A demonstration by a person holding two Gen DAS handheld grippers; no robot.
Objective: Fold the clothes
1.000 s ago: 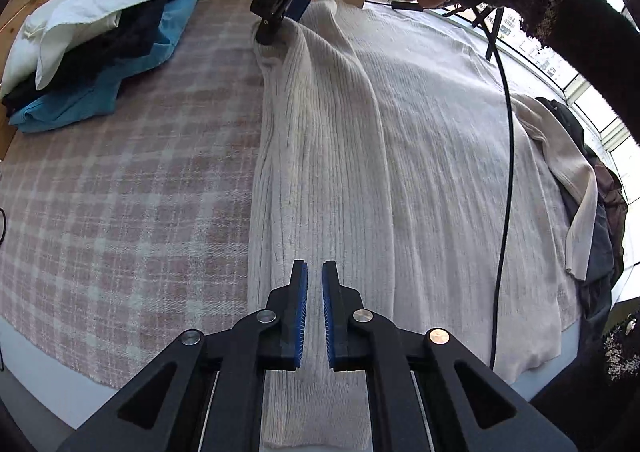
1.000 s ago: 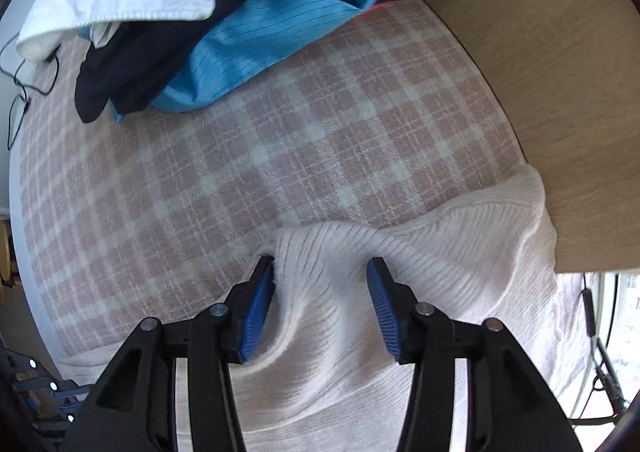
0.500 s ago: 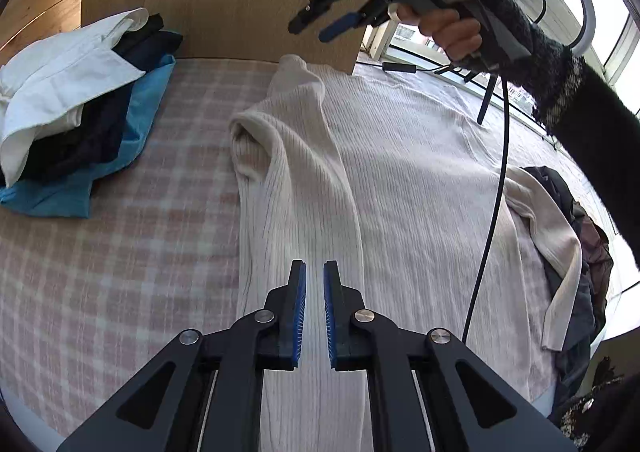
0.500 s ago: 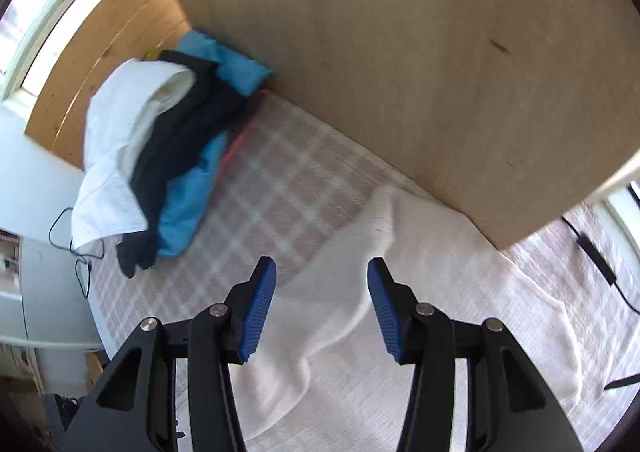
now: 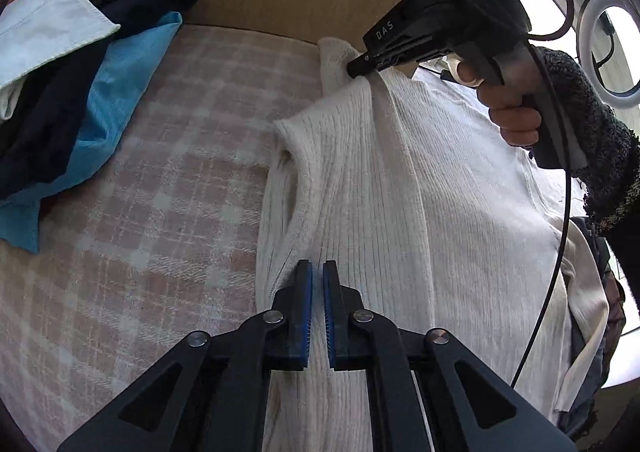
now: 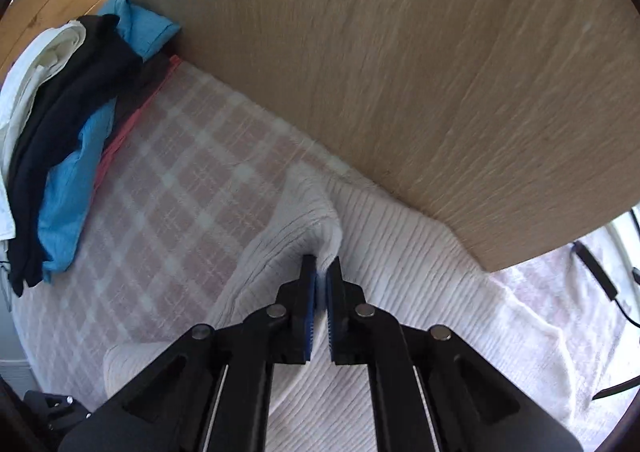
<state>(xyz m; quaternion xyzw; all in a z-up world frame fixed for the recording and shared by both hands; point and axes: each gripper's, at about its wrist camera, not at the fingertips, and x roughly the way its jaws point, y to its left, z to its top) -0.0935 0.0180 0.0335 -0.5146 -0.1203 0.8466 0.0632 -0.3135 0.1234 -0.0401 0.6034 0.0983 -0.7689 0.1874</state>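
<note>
Sweater (image 5: pixel 400 187) fold pinched in right jaws; left jaws closed above its hem

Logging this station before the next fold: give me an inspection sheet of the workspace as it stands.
Surface: pink plaid cover, flat, bare at the left.
Job's things: white ribbed sweater spread out, its left edge folded inward.
Clutter: pile of white, dark and blue clothes at far left; dark garments at the right edge.
Grippers: left tool closed on the sweater's folded edge; right tool closed, pinching a ridge of sweater near the collar.
Cables: black cable hanging over the sweater.
Surroundings: wooden board behind; ring light by the window.
</note>
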